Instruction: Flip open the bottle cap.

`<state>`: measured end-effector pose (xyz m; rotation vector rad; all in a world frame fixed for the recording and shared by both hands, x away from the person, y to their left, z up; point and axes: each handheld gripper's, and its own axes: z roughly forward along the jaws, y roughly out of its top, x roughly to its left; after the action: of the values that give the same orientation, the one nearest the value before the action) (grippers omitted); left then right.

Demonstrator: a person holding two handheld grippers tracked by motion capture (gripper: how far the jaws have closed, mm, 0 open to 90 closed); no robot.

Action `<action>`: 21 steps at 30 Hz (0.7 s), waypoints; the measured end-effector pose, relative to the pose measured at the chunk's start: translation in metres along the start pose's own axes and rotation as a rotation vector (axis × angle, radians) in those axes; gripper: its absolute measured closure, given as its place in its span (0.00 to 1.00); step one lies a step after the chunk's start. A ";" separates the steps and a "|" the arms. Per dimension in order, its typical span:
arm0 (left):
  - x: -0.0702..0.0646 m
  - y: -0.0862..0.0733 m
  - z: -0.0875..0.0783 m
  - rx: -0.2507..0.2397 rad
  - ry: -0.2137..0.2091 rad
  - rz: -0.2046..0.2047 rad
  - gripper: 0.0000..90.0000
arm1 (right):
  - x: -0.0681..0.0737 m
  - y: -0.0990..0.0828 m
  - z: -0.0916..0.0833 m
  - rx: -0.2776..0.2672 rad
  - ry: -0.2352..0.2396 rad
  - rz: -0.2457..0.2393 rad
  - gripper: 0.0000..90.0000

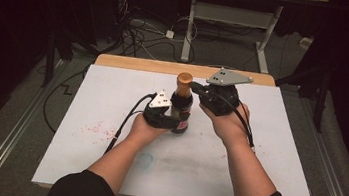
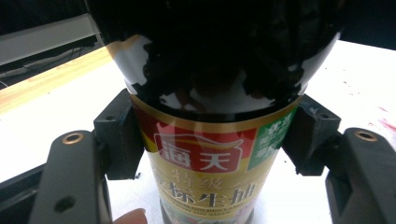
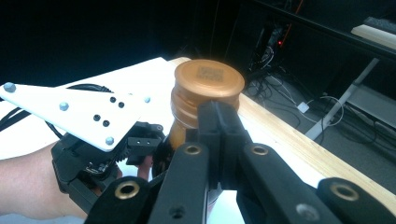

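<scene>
Left gripper (image 1: 172, 122): jaws clamped on the body of a dark glass sauce bottle with a red-and-gold paper label (image 2: 205, 158), one pad pressed on each side of the label band. Bottle stands upright between them, base on the white tabletop sheet (image 1: 266, 154).

Right gripper (image 1: 195, 86): jaws fully together, nothing between them; tips sit against the side of the bottle's copper-brown screw cap (image 3: 208, 86), just under its rim. Whether they press on the cap cannot be told.

Outward from the claws: bottle stands at the middle of the sheet, toward its far half. Faint red specks (image 1: 97, 130) lie on the sheet left of the left gripper, well apart from it. Light wooden table edge (image 1: 131, 63) runs beyond the bottle. Past it, tangled cables (image 1: 140, 36) on the floor.
</scene>
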<state>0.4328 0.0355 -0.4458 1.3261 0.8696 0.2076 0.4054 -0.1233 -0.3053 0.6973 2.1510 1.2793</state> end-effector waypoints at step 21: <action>-0.004 -0.003 0.002 -0.005 -0.001 0.038 0.35 | 0.001 0.027 -0.010 -0.094 0.013 0.021 1.00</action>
<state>0.4302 0.0304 -0.4470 1.3390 0.8428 0.2384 0.4020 -0.1176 -0.2777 0.6761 2.0838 1.3902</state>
